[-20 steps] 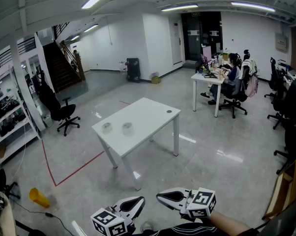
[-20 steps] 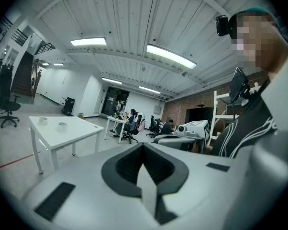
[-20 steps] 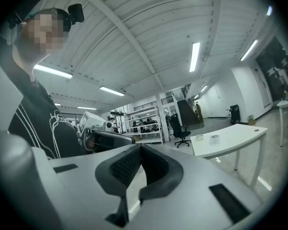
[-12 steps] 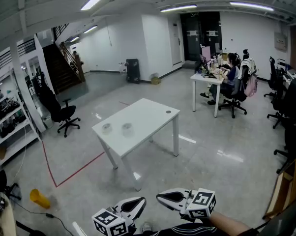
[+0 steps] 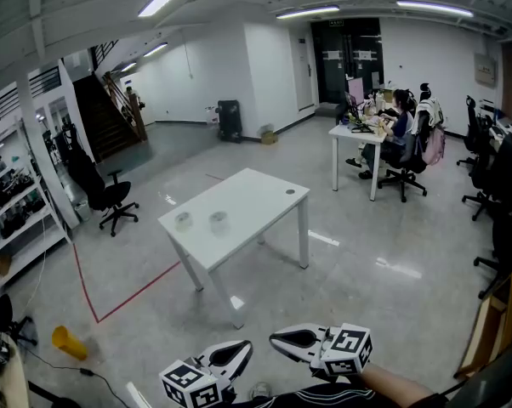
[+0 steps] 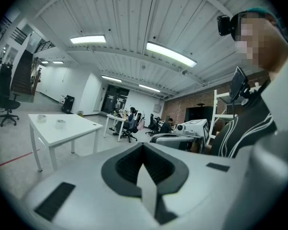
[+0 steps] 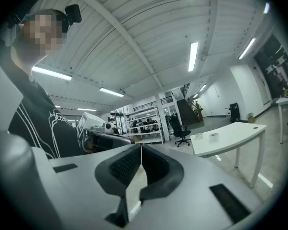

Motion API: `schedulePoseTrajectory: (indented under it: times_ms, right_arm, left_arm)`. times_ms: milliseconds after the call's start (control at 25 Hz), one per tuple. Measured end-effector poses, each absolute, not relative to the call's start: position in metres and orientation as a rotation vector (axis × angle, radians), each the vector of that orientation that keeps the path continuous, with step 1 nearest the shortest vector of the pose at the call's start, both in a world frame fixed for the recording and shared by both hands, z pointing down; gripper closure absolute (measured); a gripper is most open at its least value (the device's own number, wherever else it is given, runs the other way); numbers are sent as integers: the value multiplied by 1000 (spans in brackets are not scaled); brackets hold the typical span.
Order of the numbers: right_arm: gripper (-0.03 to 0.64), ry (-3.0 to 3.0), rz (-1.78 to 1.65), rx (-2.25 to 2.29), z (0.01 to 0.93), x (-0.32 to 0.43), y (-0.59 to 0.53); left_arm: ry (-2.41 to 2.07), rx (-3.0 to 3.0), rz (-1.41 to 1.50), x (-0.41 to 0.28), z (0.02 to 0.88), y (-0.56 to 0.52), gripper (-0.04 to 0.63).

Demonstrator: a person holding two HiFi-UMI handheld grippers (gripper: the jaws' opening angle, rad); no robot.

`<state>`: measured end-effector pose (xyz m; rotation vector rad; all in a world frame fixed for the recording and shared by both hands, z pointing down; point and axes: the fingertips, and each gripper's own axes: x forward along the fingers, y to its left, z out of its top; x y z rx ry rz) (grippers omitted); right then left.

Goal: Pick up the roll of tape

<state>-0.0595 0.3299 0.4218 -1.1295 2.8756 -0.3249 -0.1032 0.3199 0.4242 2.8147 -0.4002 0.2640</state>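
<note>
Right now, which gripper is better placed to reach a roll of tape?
Left, slightly: the left gripper lies more nearly below the tape rolls on the table; the right gripper sits further right. Both shut, empty, distant.

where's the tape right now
In the head view, the left tape roll and the right tape roll sit side by side near the left end of the white table in the middle of the room.

An open-plan office: a person (image 5: 401,124) works at a far desk (image 5: 349,133), swivel chairs (image 5: 105,195) stand about, shelves (image 5: 16,228) line the left wall.
</note>
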Motion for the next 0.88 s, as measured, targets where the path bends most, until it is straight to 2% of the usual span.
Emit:
schedulePoseTrajectory:
  times_ms: [480,880]
  right_arm:
    - [603,2923,-426,-1164,457,-53,268]
    - [603,2947,-492,-1263,471,-30,138]
  left_arm:
    - [-373,2735,303,-96,455,256,592]
    - [-413,2706,276,-84,472,112,592]
